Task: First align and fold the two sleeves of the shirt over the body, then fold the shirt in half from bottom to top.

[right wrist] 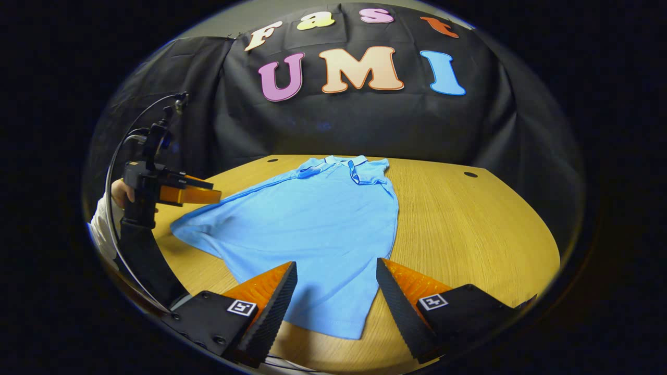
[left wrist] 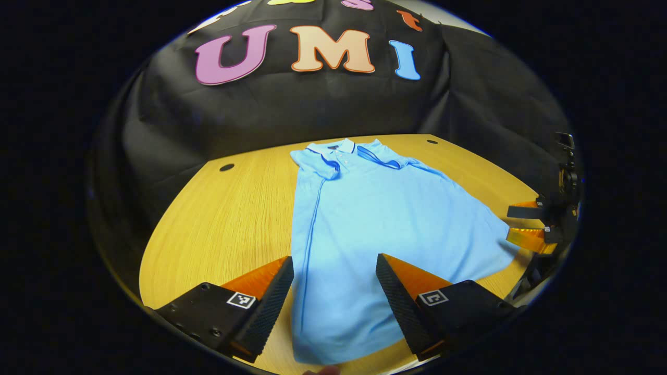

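Observation:
A light blue polo shirt (left wrist: 375, 219) lies flat on the wooden table (left wrist: 219, 219), collar (left wrist: 344, 148) at the far end and hem nearest me. Both short sleeves look folded in over the body beside the collar. My left gripper (left wrist: 334, 258) hovers open over the hem's left part, touching nothing. In the right gripper view the shirt (right wrist: 312, 219) spreads leftward, and my right gripper (right wrist: 336, 262) stands open above the hem's right corner. The right gripper (left wrist: 521, 224) also appears at the shirt's right edge in the left gripper view. The left gripper (right wrist: 190, 194) shows at the shirt's left corner.
The table (right wrist: 469, 229) has small round holes (right wrist: 470, 174) near its far corners, and its rounded front edge is close under both grippers. A hand (right wrist: 122, 192) in a white sleeve (right wrist: 101, 229) holds the left gripper, with a cable looping above it. Black cloth backs the table.

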Demonstrator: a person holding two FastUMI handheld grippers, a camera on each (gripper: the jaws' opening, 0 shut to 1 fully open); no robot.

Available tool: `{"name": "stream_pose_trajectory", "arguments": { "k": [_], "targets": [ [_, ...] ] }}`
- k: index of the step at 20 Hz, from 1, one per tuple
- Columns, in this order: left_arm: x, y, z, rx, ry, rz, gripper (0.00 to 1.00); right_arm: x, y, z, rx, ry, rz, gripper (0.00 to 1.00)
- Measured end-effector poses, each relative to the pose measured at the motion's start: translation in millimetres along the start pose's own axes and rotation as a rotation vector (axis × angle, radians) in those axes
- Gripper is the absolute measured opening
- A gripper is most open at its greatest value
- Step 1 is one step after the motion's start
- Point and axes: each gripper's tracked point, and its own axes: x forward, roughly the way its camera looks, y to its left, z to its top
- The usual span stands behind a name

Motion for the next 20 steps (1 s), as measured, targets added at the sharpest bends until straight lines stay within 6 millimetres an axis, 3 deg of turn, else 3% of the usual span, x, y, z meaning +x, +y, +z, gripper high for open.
{"name": "stream_pose_trajectory", "arguments": {
  "k": [3, 4, 5, 7, 14, 20],
  "targets": [
    [-23.4, -5.0, -24.8, -0.042, 0.009, 0.009, 0.97, -6.1, 5.8, -9.5, -0.009, 0.019, 0.011, 0.97],
    [-27.2, -10.2, -29.2, -0.060, 0.006, 0.000, 0.92, -6.6, 7.8, -12.1, -0.014, 0.025, 0.015, 0.97],
    [-30.4, -16.7, -31.5, -0.081, 0.001, -0.018, 0.96, -7.0, 9.6, -16.2, -0.021, 0.030, 0.018, 0.97],
    [-32.7, -24.1, -37.5, -0.104, 0.005, -0.034, 0.95, -8.1, 10.7, -24.0, -0.035, 0.042, 0.017, 0.97],
    [-30.6, -16.5, -56.5, -0.045, 0.047, 0.026, 0.96, -8.9, 11.8, -25.2, 0.002, 0.032, 0.020, 0.97],
    [-27.7, -16.5, -55.7, -0.067, 0.032, 0.048, 0.93, -3.6, 15.5, -24.3, 0.000, 0.032, 0.033, 0.97]
  ]
}}
